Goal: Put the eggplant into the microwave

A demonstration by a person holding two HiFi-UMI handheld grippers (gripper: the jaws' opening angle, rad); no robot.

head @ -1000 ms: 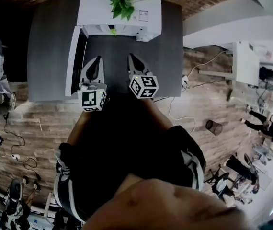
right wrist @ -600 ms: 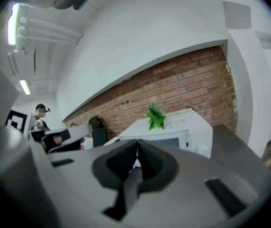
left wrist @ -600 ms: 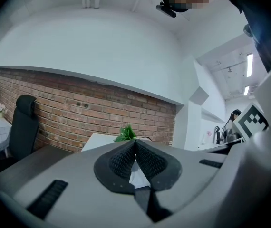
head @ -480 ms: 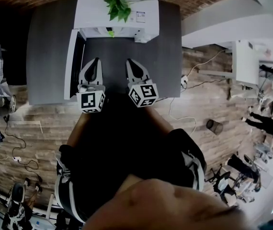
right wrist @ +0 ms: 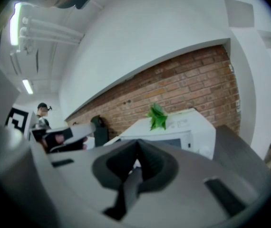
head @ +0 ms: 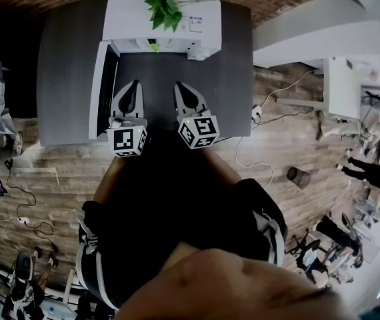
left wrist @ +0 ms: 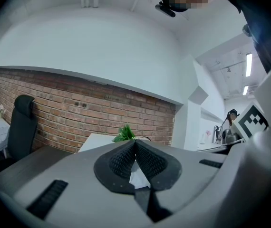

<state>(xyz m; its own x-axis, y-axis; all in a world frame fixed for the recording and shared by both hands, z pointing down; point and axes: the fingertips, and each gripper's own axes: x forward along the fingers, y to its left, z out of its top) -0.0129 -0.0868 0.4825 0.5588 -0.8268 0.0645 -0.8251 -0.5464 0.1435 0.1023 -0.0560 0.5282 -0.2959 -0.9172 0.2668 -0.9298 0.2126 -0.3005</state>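
Observation:
The white microwave (head: 131, 9) stands at the far edge of the dark table (head: 70, 59), and its door (head: 97, 85) hangs open to the left. I see no eggplant in any view. My left gripper (head: 135, 84) hovers over the table just in front of the open door, shut, with nothing between its pads (left wrist: 123, 158). My right gripper (head: 179, 86) is beside it to the right, also shut and empty. It points at the microwave (right wrist: 192, 127).
A green potted plant (head: 164, 7) sits on top of the microwave. A brick wall (left wrist: 78, 110) runs behind the table. A dark chair (left wrist: 21, 127) stands at the left. White desks (head: 342, 89) and people are far off to the right, across a wooden floor.
The right gripper has turned slightly and barely shifted. The left gripper has stayed put. Both have stayed shut.

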